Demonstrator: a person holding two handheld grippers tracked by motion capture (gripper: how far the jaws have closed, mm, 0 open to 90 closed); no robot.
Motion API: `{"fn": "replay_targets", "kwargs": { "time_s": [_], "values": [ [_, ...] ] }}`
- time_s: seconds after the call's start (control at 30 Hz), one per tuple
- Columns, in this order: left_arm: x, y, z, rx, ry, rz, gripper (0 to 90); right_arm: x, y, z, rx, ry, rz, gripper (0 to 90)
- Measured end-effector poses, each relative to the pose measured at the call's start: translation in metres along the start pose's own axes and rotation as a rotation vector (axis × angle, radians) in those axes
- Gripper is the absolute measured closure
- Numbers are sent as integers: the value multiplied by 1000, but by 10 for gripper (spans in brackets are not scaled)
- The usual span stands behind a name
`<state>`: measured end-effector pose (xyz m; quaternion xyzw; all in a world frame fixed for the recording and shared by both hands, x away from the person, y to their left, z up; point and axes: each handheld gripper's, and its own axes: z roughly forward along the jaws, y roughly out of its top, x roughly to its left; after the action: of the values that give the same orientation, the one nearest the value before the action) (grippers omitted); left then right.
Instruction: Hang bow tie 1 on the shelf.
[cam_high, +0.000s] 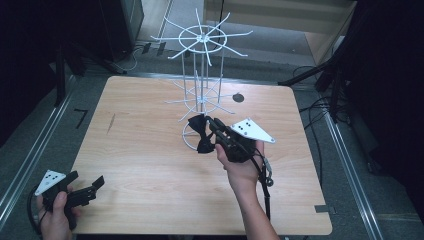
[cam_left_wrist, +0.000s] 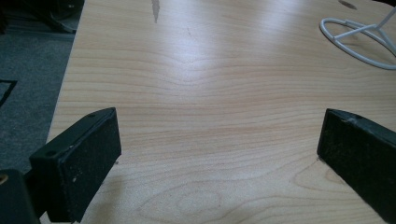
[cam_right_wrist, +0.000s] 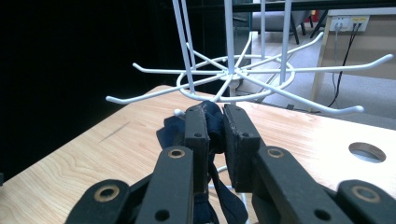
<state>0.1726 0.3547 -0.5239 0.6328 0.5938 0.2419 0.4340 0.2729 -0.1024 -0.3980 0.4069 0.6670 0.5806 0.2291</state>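
A dark bow tie hangs from my right gripper, which is shut on its middle knot. In the right gripper view the dark blue bow tie is pinched between the two black pads just below and in front of the lower ring of the white wire rack. That rack stands at the table's far middle with two tiers of hooked arms. My left gripper rests at the table's near left corner, open, with bare wood between its pads.
The rack's round wire base sits on the wooden table. A round hole lies in the tabletop right of the rack. Dark stands and cables border the table on both sides.
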Motion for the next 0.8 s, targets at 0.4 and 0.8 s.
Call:
{"fn": "replay_targets", "kwargs": {
  "time_s": [0.4,0.8],
  "values": [
    [0,0,0,1,3,5,0,1,-8,13,14,-5,-4,796],
    [0,-1,-1,2,4,-1,0,-15,-22,-3,34,7,-4,575]
  ]
}}
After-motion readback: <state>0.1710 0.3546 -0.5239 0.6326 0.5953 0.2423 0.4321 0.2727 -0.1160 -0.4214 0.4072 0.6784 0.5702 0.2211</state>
